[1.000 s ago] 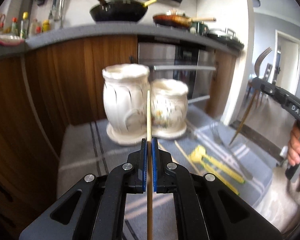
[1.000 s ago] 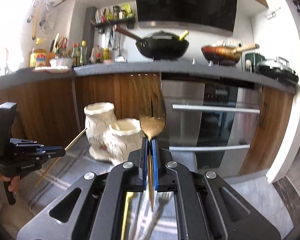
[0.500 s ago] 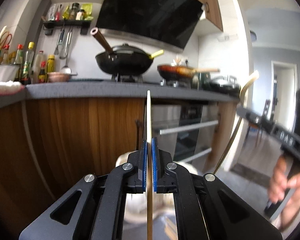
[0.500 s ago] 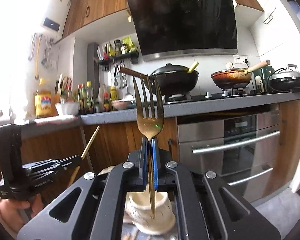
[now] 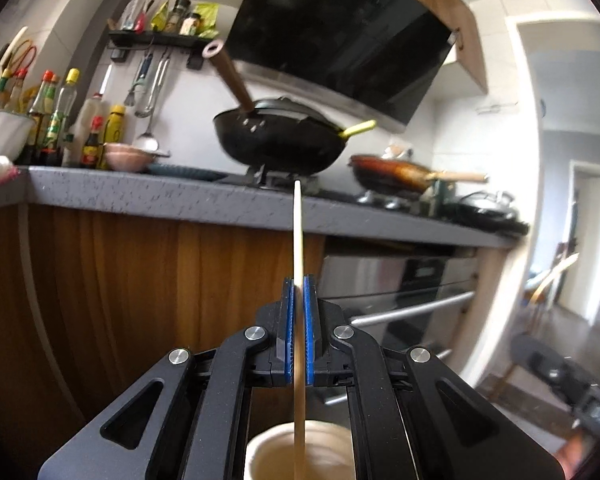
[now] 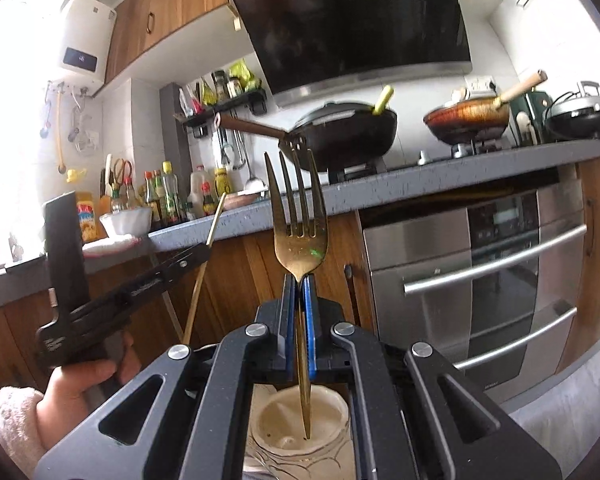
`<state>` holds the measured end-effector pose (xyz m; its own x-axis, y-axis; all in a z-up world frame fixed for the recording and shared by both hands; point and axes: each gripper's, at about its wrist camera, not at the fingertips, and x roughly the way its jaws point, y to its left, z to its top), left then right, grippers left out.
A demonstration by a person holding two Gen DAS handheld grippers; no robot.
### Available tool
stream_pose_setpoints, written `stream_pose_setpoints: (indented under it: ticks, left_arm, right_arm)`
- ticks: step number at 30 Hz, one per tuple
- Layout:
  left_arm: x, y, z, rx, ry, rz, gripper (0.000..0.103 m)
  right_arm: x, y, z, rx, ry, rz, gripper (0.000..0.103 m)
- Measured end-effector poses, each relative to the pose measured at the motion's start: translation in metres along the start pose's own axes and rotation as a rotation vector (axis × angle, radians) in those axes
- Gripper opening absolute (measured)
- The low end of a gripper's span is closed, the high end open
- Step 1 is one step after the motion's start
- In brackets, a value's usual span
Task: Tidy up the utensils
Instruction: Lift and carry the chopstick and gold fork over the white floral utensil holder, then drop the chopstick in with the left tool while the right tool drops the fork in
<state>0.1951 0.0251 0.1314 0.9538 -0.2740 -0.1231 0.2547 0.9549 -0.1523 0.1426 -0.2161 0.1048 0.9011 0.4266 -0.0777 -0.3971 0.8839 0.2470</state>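
Observation:
My left gripper (image 5: 298, 280) is shut on a pale wooden chopstick (image 5: 297, 232) held upright, its lower end hanging over the mouth of a cream ceramic jar (image 5: 268, 456) at the bottom of the left wrist view. My right gripper (image 6: 299, 280) is shut on a gold fork (image 6: 298, 216), tines up, and the handle tip hangs just above the opening of a cream ceramic jar (image 6: 276, 420). In the right wrist view the left gripper (image 6: 204, 250) with its chopstick (image 6: 214, 220) shows at the left, held by a hand (image 6: 72, 392).
A grey counter (image 6: 380, 188) runs behind, carrying a black wok (image 6: 348, 132), a brown pan (image 6: 468, 120), bottles (image 6: 168, 196) and a white bowl (image 6: 126, 220). Below are wooden cabinet fronts (image 5: 120, 280) and a steel oven (image 6: 480, 280). A range hood (image 6: 360, 20) hangs above.
Both grippers rose and tilted up from the cloth-covered table. The jars dropped to the bottom of each view, and the chopstick and the fork now hang over jar mouths.

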Motion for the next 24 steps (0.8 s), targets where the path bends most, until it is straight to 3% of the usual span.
stream_pose_setpoints:
  ticks: [4,12,24]
  left_arm:
    - [0.001,0.014,-0.019,-0.045,0.036,0.001,0.005]
    - [-0.035,0.013,-0.052,0.016,0.098,0.037,0.005]
    - [-0.045,0.014,-0.061,0.048,0.116,0.047,0.005]
  right_arm:
    - [0.012,-0.011,-0.009,0.024,0.057,0.006,0.004]
    - [0.028,-0.018,-0.024,0.043,0.133,-0.009,0.004]
    - [0.030,-0.021,-0.032,0.037,0.148,-0.041,0.004]
